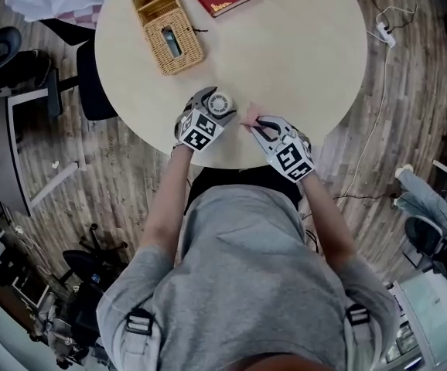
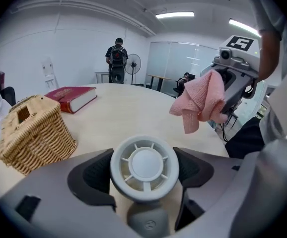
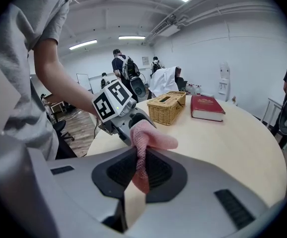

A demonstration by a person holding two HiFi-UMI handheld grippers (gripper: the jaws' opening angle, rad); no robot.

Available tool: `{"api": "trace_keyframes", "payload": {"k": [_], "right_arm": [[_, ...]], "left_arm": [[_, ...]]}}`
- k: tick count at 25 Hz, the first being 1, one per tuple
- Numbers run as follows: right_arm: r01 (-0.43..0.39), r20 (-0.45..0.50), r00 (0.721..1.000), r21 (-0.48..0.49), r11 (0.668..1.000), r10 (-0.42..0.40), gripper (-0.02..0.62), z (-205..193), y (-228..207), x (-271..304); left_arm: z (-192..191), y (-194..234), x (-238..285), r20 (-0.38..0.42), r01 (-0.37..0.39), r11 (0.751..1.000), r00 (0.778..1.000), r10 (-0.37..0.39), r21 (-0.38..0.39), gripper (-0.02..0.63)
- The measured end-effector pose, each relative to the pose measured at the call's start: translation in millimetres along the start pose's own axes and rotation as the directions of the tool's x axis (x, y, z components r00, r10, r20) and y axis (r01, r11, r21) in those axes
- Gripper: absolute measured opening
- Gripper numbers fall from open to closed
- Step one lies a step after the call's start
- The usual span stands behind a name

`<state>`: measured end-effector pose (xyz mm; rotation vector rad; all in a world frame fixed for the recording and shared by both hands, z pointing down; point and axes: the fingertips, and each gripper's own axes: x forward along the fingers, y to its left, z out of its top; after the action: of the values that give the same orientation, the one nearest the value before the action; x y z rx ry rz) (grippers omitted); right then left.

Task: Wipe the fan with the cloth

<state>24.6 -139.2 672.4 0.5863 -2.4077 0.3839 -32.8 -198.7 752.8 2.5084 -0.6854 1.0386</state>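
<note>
Lining up for wipe, no contact yet.
Clamps fan (image 2: 143,166) in left gripper (image 1: 216,107) at near table (image 1: 301,52) edge; pinches pink cloth (image 3: 147,142) in closed right gripper (image 1: 257,125) just beside; probably needs cloth pressed onto grille.

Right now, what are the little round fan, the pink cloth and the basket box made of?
The small round pale-grey fan looks like smooth matte plastic: moulded ribs. The pink cloth seems soft knitted fabric; it droops in folds. The tan woven box looks like wicker or rattan, by its plaited strands.
</note>
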Motion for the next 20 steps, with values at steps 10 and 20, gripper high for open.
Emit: {"api": "trace_keyframes", "payload": {"k": [10, 20], "right_arm": [[0.000, 0.038, 0.999, -0.045, 0.999, 0.002, 0.041, 26.7, 33.5, -4.5], [0.005, 0.135, 0.991, -0.096, 0.995, 0.008, 0.041, 69.3, 77.5, -15.1]], "left_arm": [[20.9, -34.8, -51.1, 0.024, 0.012, 0.998, 1.000, -0.014, 0.063, 0.376], [36.9, -69.3, -101.7, 0.017, -0.003, 0.985, 1.000, 0.000, 0.173, 0.377]]}}
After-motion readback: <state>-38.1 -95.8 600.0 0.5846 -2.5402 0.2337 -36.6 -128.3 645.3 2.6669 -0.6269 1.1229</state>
